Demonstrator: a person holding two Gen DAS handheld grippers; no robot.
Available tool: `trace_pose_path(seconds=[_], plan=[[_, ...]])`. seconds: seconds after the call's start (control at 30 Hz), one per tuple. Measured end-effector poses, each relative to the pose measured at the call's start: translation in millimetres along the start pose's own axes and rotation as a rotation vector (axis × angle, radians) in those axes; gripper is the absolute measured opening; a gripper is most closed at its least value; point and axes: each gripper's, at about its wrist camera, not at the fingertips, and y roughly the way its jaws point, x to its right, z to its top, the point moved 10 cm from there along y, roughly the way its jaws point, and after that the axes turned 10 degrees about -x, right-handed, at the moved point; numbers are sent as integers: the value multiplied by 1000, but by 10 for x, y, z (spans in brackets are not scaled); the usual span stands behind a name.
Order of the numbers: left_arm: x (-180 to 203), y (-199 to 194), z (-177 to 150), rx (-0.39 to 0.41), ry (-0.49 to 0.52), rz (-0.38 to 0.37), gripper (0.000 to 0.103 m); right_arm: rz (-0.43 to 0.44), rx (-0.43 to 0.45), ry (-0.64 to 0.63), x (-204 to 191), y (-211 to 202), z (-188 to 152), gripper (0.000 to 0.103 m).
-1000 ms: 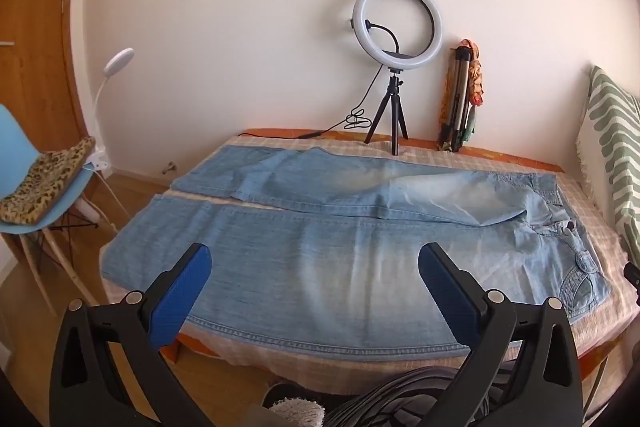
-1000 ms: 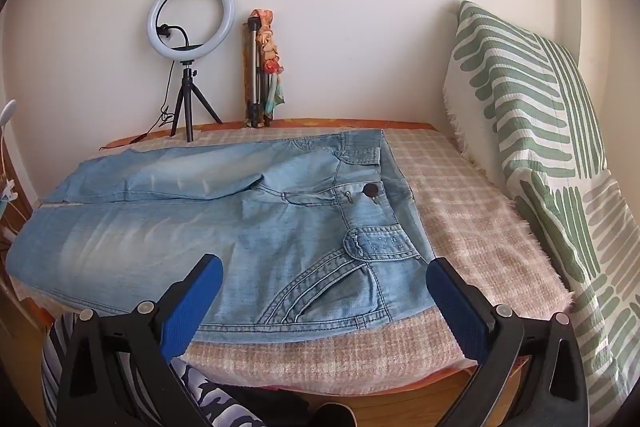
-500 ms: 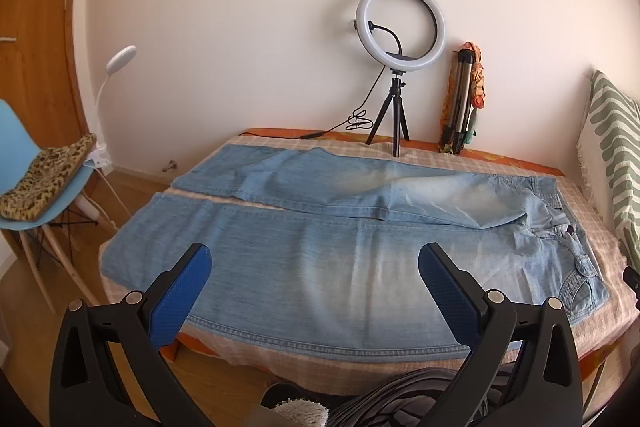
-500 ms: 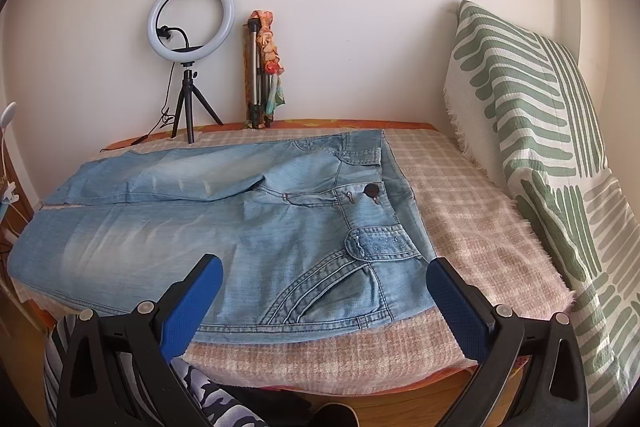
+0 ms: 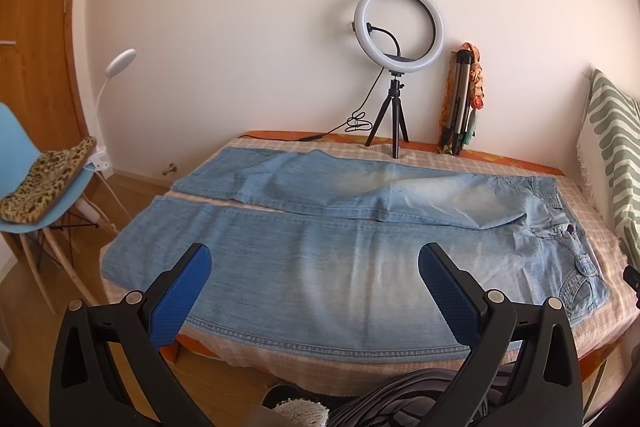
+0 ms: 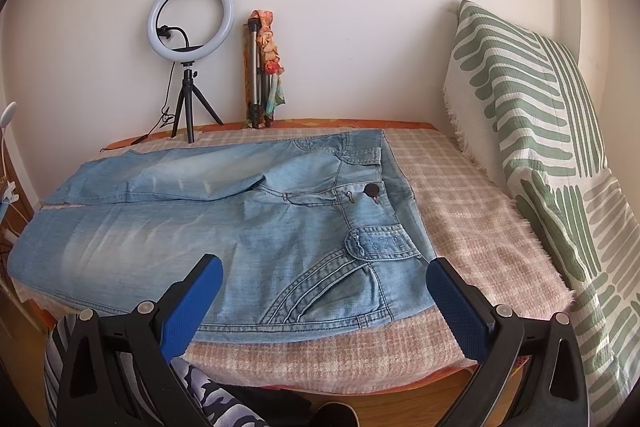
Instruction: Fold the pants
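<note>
My left claw (image 5: 314, 269) stands wide open with nothing between its blue pads, hovering short of the near edge of the light-blue denim pants (image 5: 320, 247). My right claw (image 6: 324, 281) is equally wide open and empty, poised over the waist end of the pants (image 6: 248, 227).

The pants lie spread flat, front up, on the pink-and-cream checked bed cover (image 6: 460, 227), both legs extended side by side, waistband toward the green-and-white patterned pillow (image 6: 540, 147). No fold is made; I judge the whole task remains, starting with laying one leg over the other.

Containers: none visible. Beyond the pants, against the wall, stand a white ring light on a black tripod (image 5: 398, 27) and a folded metal tripod (image 5: 458, 103).
</note>
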Motion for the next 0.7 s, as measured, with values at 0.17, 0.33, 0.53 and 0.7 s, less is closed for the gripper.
trace_pose_path(seconds=[0.17, 0.33, 0.53, 0.7], plan=[[3, -5, 0, 3, 0, 0, 103, 0, 0, 1, 1, 1, 0, 103], [10, -13, -10, 4, -1, -1, 103, 3, -1, 2, -8, 2, -6, 103], [15, -14, -8, 7, 5, 6, 103, 5, -3, 3, -7, 8, -9, 103], [22, -15, -14, 8, 7, 9, 103, 5, -3, 3, -7, 10, -9, 103]])
